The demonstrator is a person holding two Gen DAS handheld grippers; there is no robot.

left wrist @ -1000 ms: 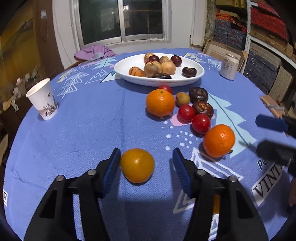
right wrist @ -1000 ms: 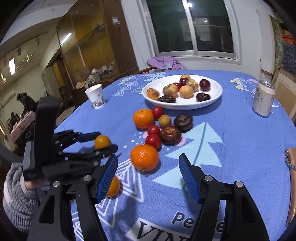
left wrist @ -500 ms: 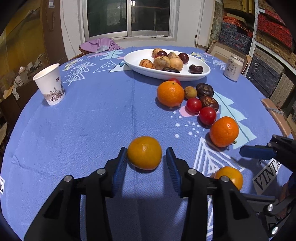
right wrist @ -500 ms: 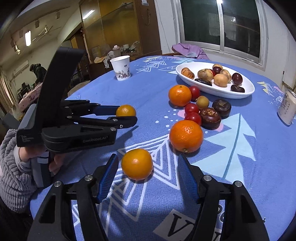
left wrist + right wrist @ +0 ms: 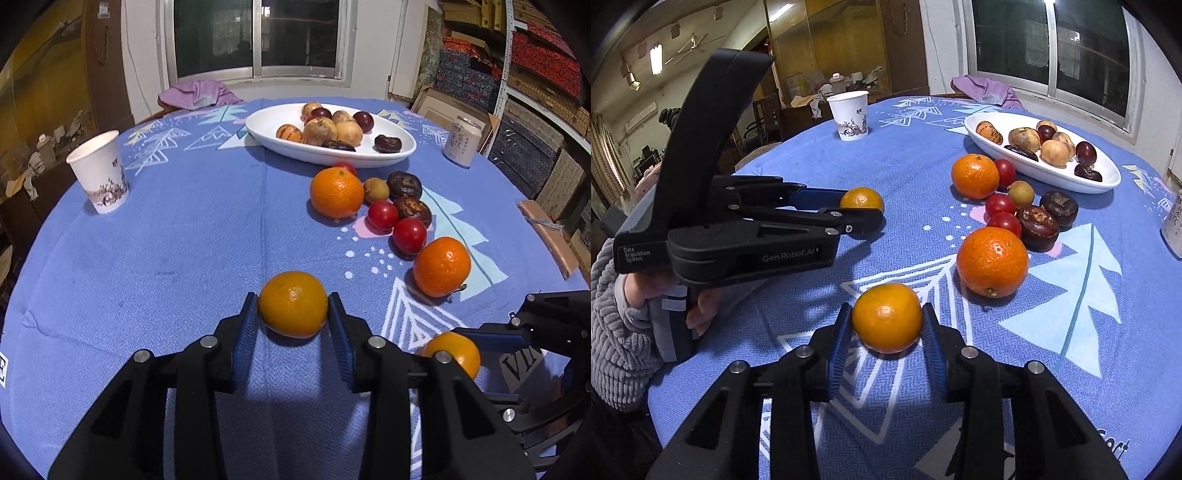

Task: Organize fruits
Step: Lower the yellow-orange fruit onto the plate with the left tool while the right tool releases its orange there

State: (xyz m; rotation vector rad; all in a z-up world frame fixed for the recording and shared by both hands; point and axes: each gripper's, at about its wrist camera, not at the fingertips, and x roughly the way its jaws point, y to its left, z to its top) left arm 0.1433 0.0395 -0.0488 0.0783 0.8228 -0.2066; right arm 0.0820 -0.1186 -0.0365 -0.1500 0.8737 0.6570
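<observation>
My left gripper [image 5: 292, 317] is shut on a small yellow-orange mandarin [image 5: 292, 303] resting on the blue tablecloth; it also shows in the right wrist view [image 5: 861, 199]. My right gripper [image 5: 886, 325] is shut on a second small mandarin [image 5: 886, 322], also seen in the left wrist view [image 5: 452, 352]. Two larger oranges [image 5: 991, 260] [image 5: 975, 175], red tomatoes [image 5: 1000, 205], dark fruits [image 5: 1038, 227] and a small kiwi-like fruit [image 5: 1021, 192] lie loose between the grippers and a white oval plate [image 5: 280, 146] that holds several fruits.
A paper cup [image 5: 99, 171] stands at the left of the table. A drink can [image 5: 461, 142] stands at the right beyond the plate. A purple cloth [image 5: 199, 96] lies at the far edge. Shelves of boxes [image 5: 524, 74] line the right wall.
Both grippers moved forward around their mandarins and closed: the left pads now press its mandarin, and the right pads, wide apart before, now press theirs.
</observation>
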